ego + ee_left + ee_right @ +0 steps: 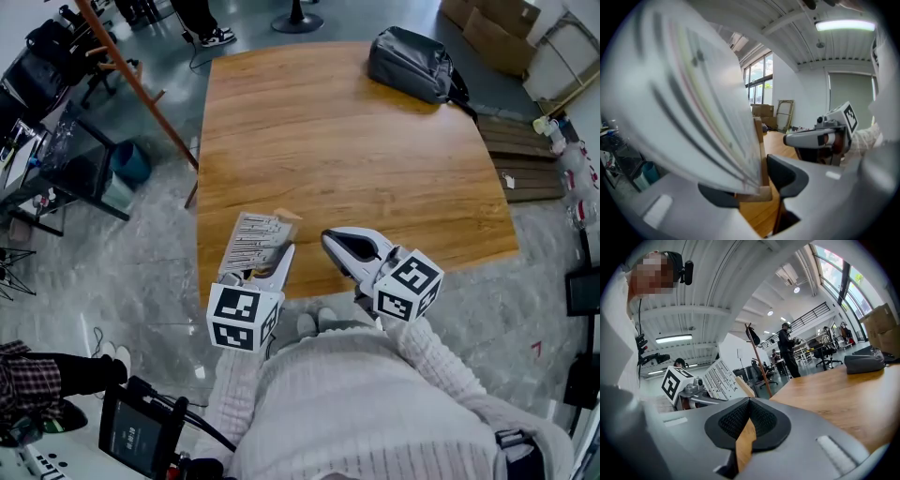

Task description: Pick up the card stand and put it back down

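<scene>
At the near edge of the wooden table [356, 141], the left gripper [269, 270] holds the card stand [259, 240]. In the left gripper view its two dark pads [788, 174] clamp the stand's wooden base [761, 154] from both sides. The printed card [701, 105] leans tilted over the left jaw and fills most of that view. The stand looks lifted: table wood shows below the base with a gap, nothing under it touching. Exact height can't be told.

The right gripper [332, 240] hangs just beside the stand, on its right, apart from it. Its jaws are pressed together with nothing between them; only table wood shows through the slit in the right gripper view [749, 422]. A dark bag [412, 64] sits at the far corner, well apart, not involved.

Progress, as a judgement: pick-up half done, stand is in the grasp and off the surface. Left to do: lower it back onto the table upright, then release the left jaws. The tilted card could tip the stand on landing.
</scene>
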Tool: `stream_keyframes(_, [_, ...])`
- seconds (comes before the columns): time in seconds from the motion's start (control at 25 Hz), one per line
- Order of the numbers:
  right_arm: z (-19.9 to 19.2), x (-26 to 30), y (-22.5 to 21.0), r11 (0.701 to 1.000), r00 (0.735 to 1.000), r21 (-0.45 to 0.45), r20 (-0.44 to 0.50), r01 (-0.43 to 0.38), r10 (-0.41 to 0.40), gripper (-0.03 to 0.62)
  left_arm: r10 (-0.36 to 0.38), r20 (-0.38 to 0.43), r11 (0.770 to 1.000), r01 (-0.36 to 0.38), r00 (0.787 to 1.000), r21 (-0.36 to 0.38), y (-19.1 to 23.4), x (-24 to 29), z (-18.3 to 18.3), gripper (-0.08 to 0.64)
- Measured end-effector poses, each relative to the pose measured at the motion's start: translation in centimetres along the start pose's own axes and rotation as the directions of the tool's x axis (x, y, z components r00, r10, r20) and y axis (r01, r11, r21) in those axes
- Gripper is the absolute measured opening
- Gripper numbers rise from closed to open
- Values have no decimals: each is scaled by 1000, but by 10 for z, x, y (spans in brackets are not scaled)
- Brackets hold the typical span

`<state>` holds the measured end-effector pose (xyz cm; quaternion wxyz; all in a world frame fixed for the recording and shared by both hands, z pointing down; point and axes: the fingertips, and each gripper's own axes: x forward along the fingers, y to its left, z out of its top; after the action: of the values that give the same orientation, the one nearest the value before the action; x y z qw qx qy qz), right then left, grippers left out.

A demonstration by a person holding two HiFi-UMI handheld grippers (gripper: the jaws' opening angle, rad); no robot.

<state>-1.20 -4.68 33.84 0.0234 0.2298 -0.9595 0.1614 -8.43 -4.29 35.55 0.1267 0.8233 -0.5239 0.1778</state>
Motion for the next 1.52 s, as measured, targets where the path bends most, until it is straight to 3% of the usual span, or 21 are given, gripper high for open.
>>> stream_keyframes(0.84, [-15,2,1,999,999,34,-41,2,-1,0,-15,-83,999,13,996,-29,8,9,-22,187])
stream_keyframes(1.24, [-47,6,-16,992,995,122,-95,43,-32,0,-8,-181,1000,6,983,-15,25,38,-54,187])
stream_keyframes(1.52, [-83,12,-31,980,990,189,-135,65,-40,0,-13,-237,999,2,971,-45,31,72,-100,187])
